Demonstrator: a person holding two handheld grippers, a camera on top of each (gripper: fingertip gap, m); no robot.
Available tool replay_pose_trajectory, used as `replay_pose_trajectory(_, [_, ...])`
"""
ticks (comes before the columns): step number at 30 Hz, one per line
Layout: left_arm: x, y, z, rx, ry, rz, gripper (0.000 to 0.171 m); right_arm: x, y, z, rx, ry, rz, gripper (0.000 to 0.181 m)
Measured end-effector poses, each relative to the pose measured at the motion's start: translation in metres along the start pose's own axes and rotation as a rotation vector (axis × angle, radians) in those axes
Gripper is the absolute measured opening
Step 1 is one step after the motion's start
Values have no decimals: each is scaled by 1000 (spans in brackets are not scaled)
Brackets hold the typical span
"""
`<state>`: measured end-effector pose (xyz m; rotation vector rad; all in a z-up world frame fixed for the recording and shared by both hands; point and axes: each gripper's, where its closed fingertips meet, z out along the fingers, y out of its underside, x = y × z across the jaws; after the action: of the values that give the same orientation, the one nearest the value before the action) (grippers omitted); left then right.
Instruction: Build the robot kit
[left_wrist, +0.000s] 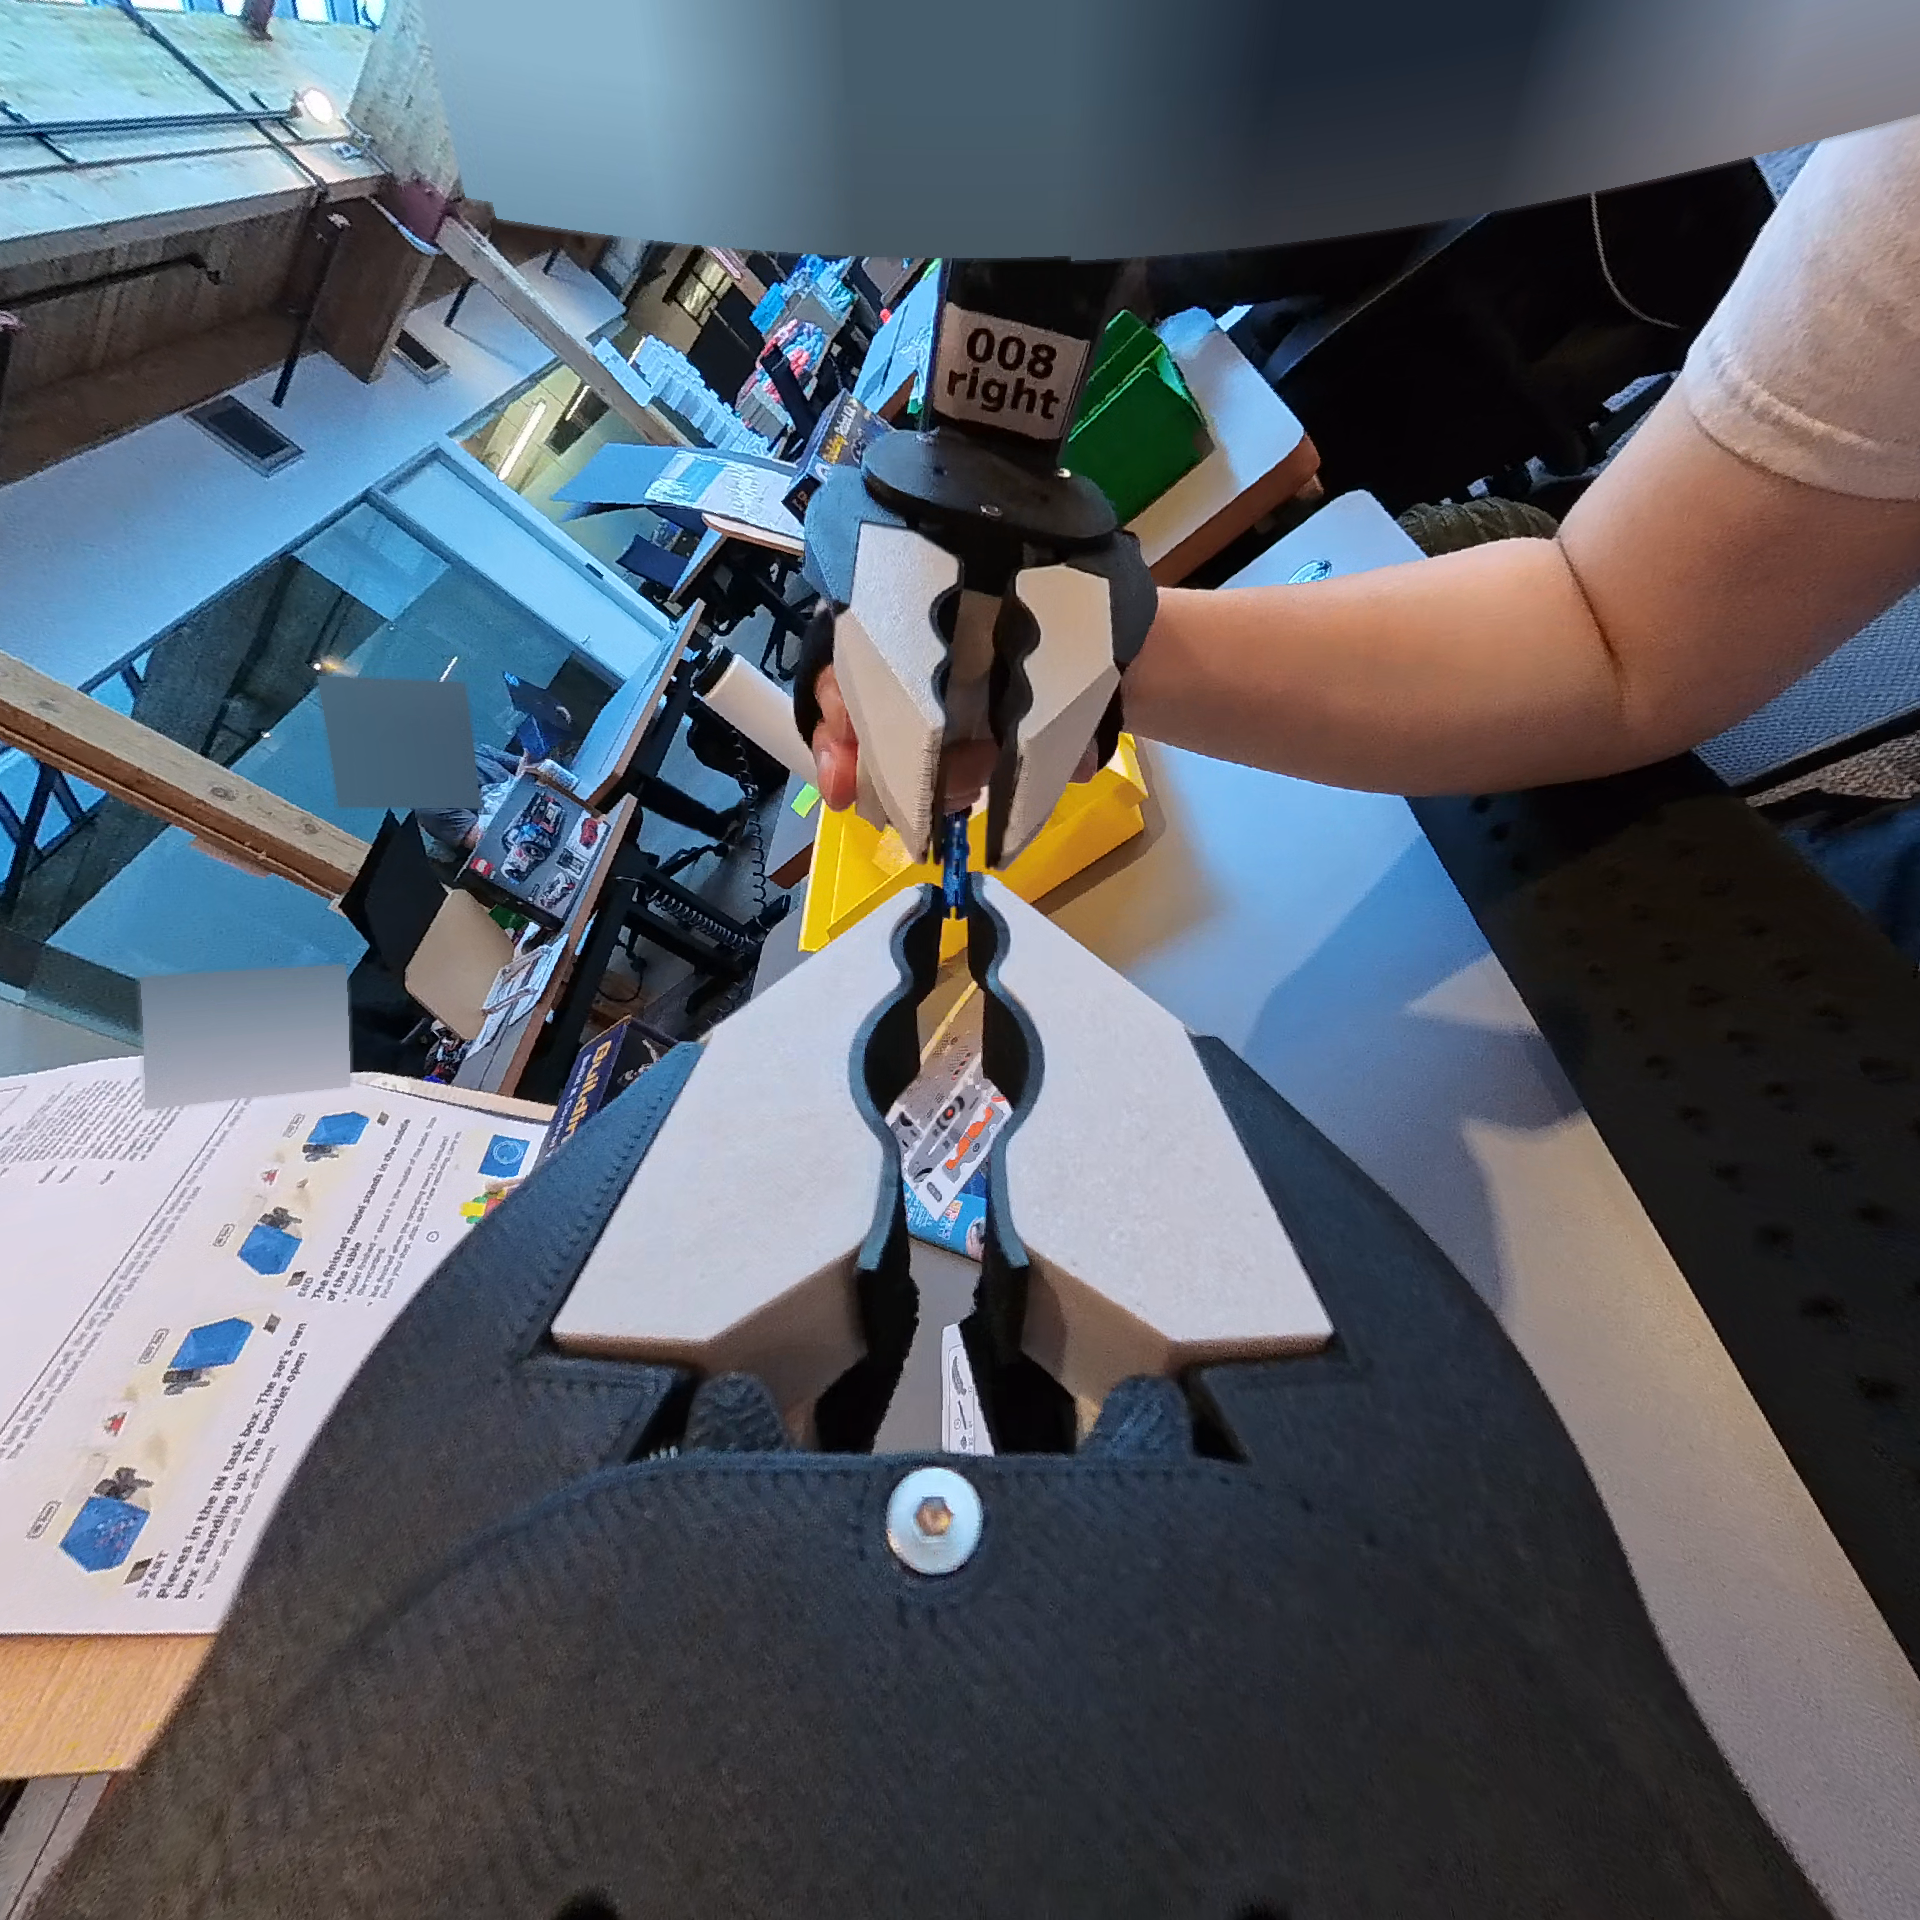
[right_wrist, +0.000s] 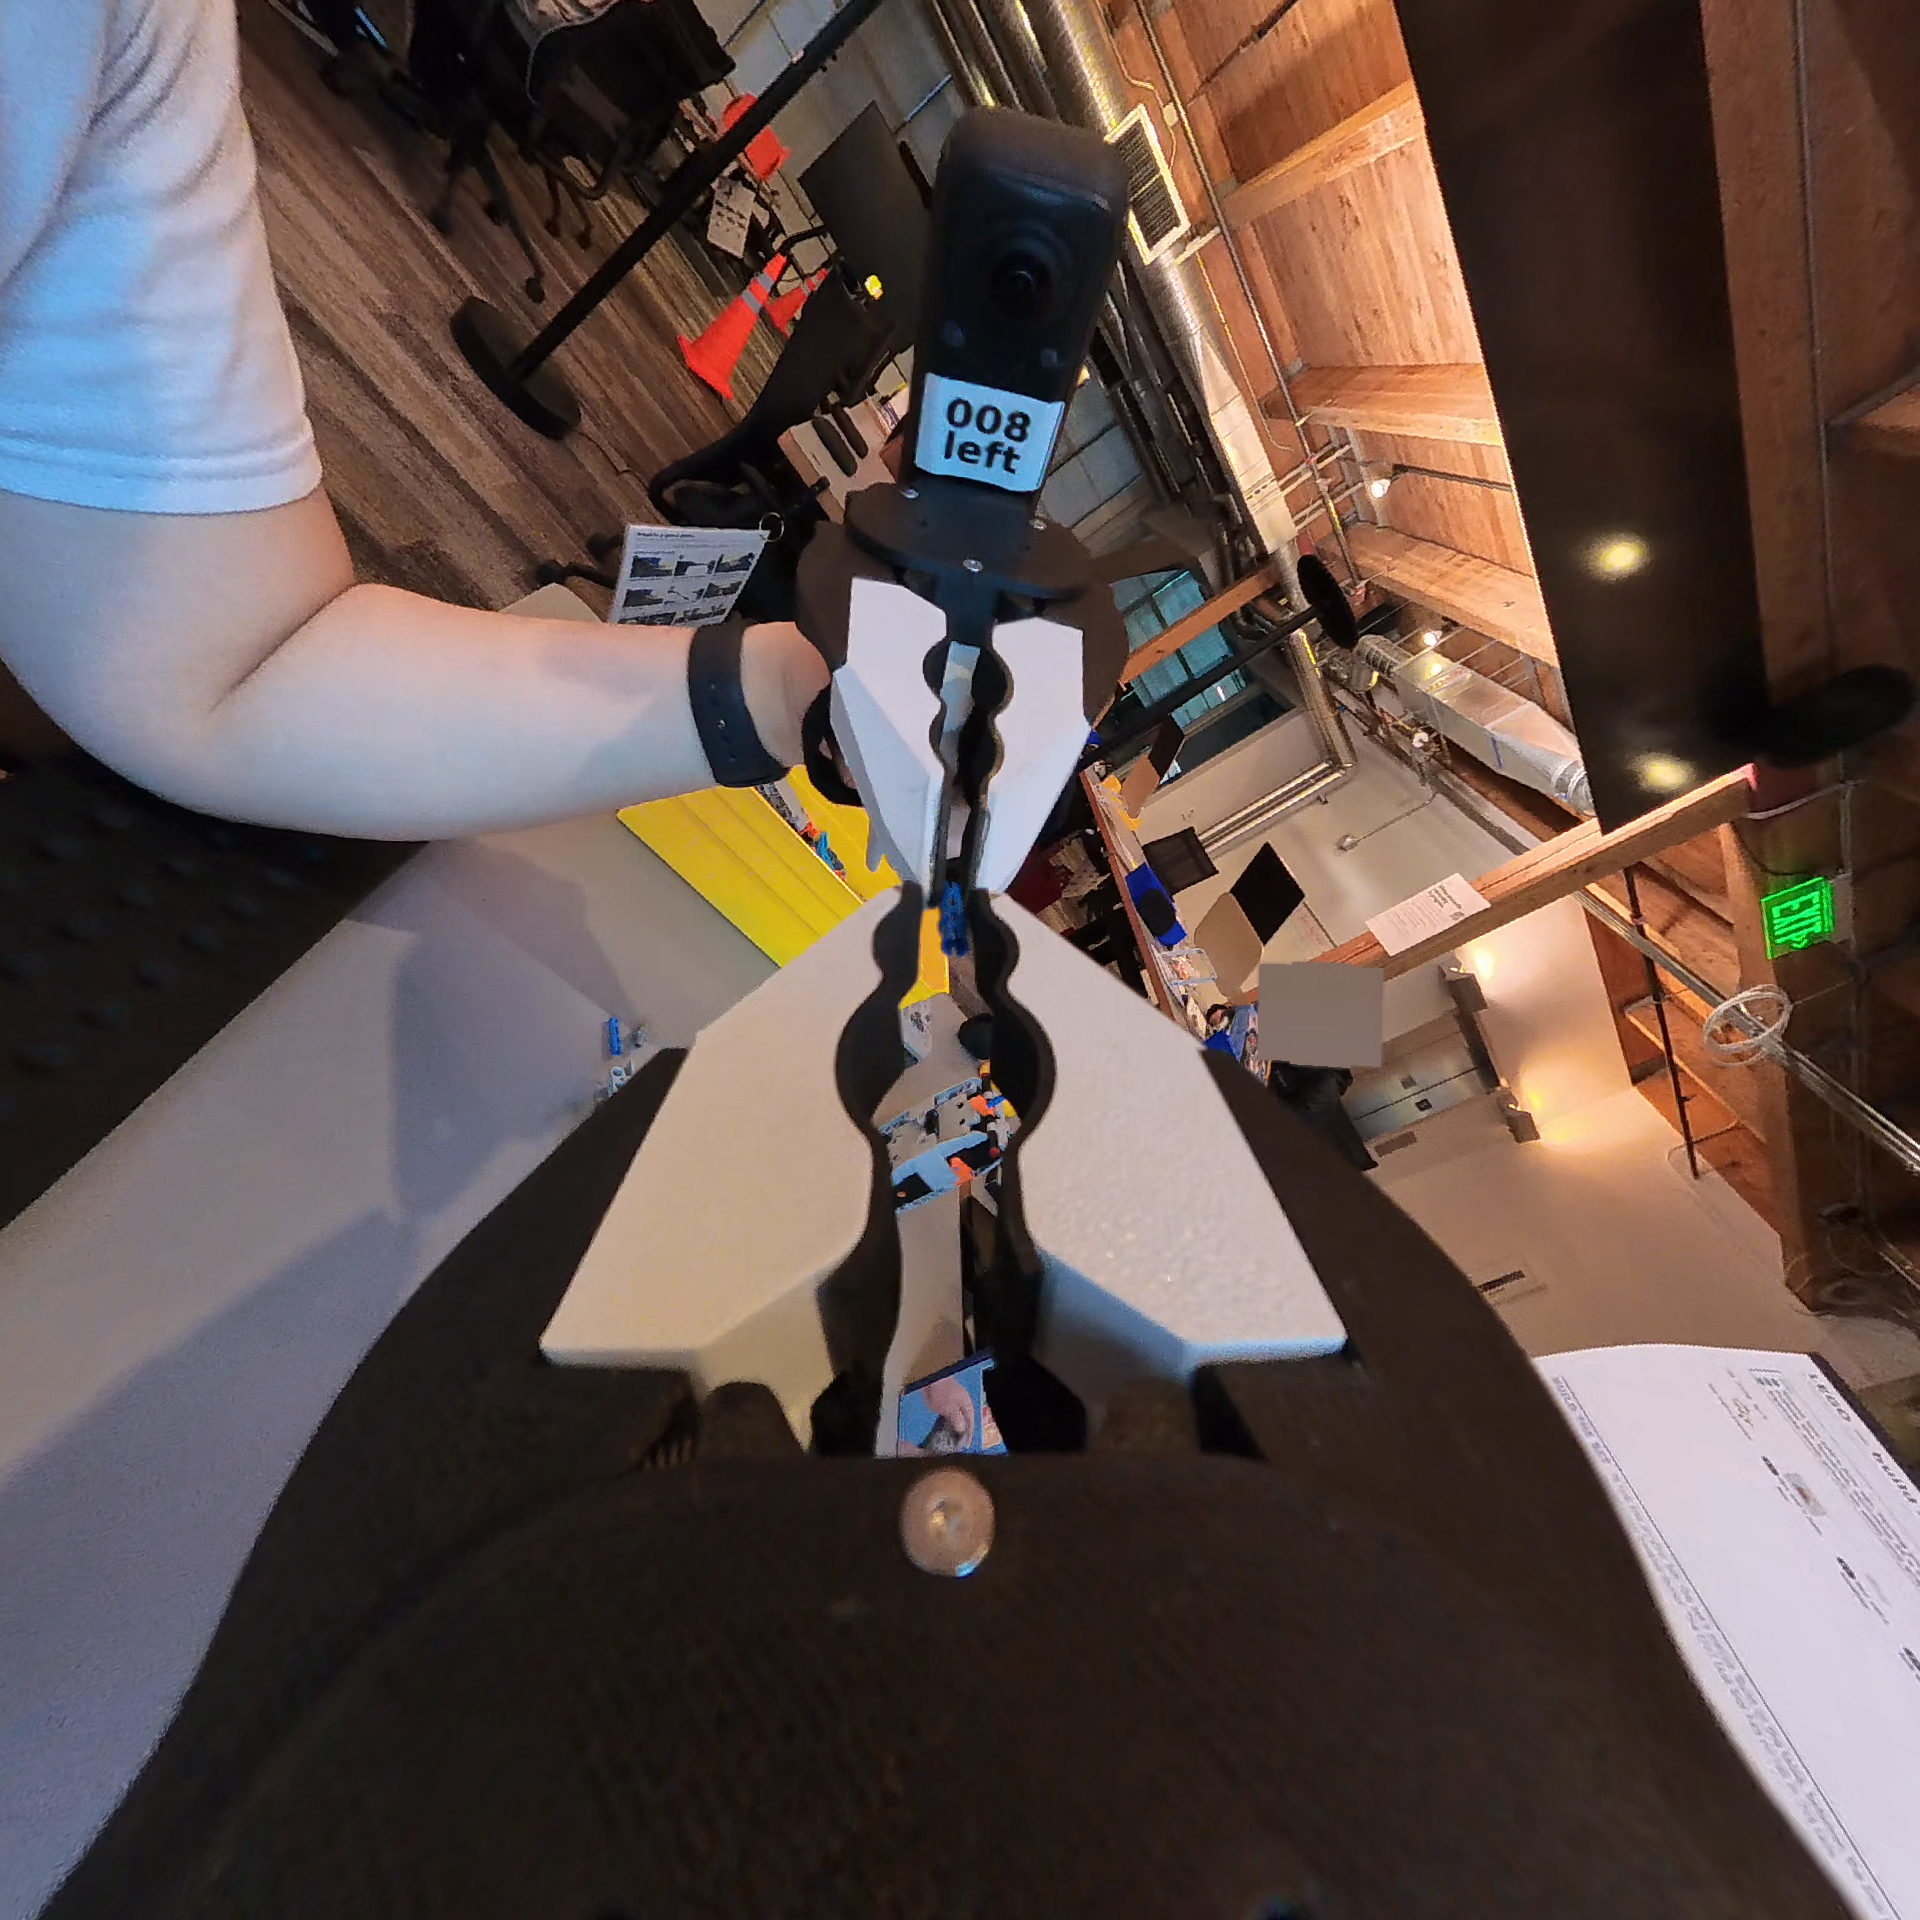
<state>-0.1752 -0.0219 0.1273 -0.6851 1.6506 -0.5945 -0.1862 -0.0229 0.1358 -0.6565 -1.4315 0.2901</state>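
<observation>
My left gripper (left_wrist: 954, 902) and my right gripper (left_wrist: 956, 847) meet tip to tip above the grey table (left_wrist: 1299, 935). A small blue toy-brick piece (left_wrist: 954, 875) is pinched between both pairs of tips. The left fingers look shut on its near end and the right fingers on its far end. In the right wrist view, my right gripper (right_wrist: 951, 906) has the blue piece (right_wrist: 951, 930) between its tips. There the left gripper (right_wrist: 953, 881) points at it from the far side. A person's bare forearm holds each gripper.
A yellow tray (left_wrist: 1081, 821) lies on the table behind the grippers. It also shows in the right wrist view (right_wrist: 748, 862). A printed instruction sheet (left_wrist: 208, 1299) lies at the table's edge. A picture booklet (left_wrist: 951, 1153) lies below the fingers. Small loose pieces (right_wrist: 618, 1049) sit beside a black mat (left_wrist: 1714, 1091).
</observation>
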Motion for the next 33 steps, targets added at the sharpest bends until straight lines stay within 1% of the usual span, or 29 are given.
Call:
replay_pose_trajectory(7, [4, 1, 1, -11, 20, 5, 2, -2, 5, 3, -49, -19, -24, 7])
replay_pose_trajectory(19, [6, 2, -2, -20, 33, 11, 3, -5, 6, 6, -57, -34, -23, 4])
replay_pose_trajectory(23, [5, -2, -7, 17, 39, -33, 3, -4, 5, 8, -52, -25, -39, 3])
replay_pose_trajectory(26, [-5, -15, -21, 125, 35, -142, 3, -3, 8, 6, -74, -18, -53, 3])
replay_pose_trajectory(28, [-2, -23, -32, 192, 91, -205, 7, -2, 7, 5, -71, -13, -53, 3])
replay_pose_trajectory(29, [-2, -24, -35, 205, 100, -213, 8, -1, 7, 5, -69, -9, -56, 3])
replay_pose_trajectory(32, [-10, -16, -37, 162, 31, -196, 8, -1, 7, 3, -73, -8, -55, 3])
replay_pose_trajectory(33, [-9, -13, -36, 142, 35, -196, 9, -1, 7, 3, -75, -7, -54, 3])
